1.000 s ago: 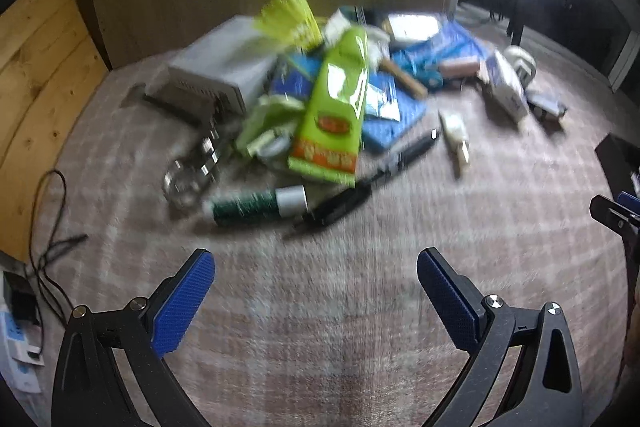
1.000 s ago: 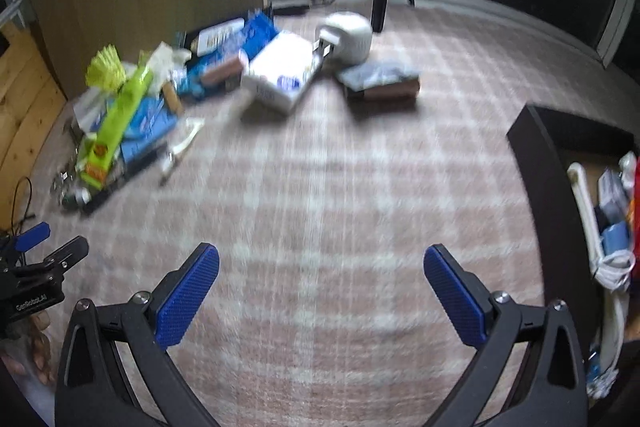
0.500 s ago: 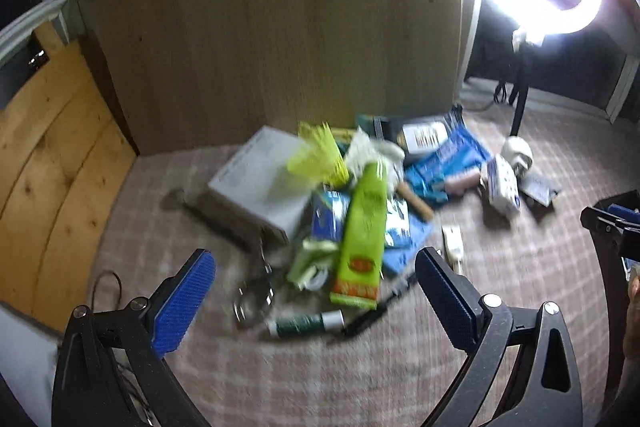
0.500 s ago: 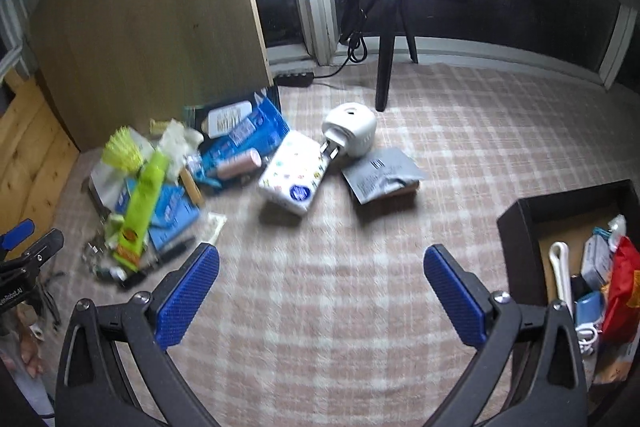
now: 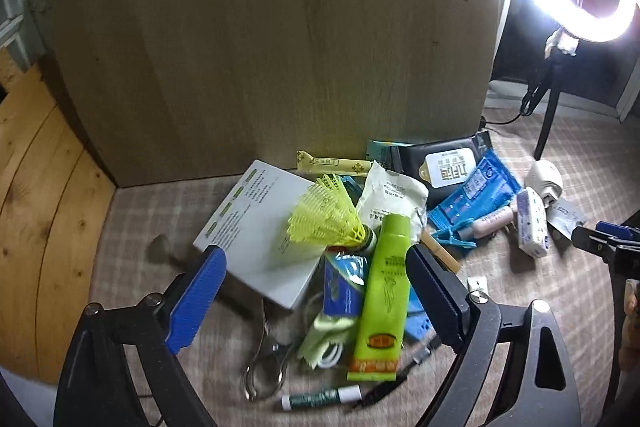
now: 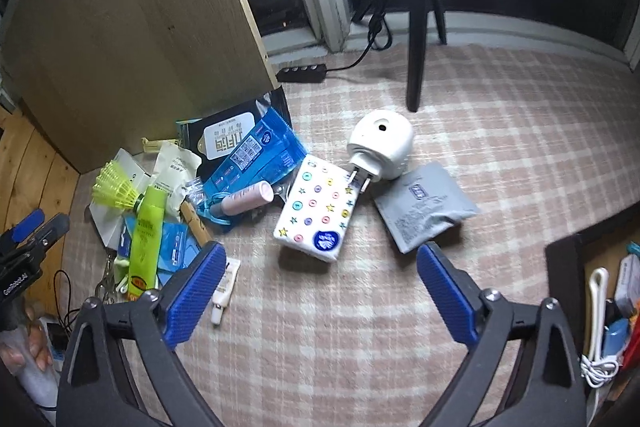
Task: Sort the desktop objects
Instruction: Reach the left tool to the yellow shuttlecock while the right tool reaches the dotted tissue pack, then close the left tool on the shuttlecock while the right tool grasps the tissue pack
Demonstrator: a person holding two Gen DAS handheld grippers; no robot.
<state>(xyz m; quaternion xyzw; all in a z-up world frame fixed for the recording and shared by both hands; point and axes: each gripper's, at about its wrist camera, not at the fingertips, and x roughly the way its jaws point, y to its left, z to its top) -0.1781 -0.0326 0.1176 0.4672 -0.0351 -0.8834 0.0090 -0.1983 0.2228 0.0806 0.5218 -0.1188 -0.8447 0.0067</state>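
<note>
Pile (image 5: 360, 267): centre frame, on checked cloth (image 6: 480, 147); lower items overlapped, hard to read
Box (image 6: 592, 291): right edge, cut off
Left gripper (image 5: 316, 291): wide, just narrowing, empty
Right gripper (image 6: 320, 291): wide, just narrowing, empty

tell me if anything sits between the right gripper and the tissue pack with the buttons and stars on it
Nothing visible does. The right gripper hangs open over bare checked cloth, and the tissue pack lies just beyond its fingertips with nothing on top.
</note>
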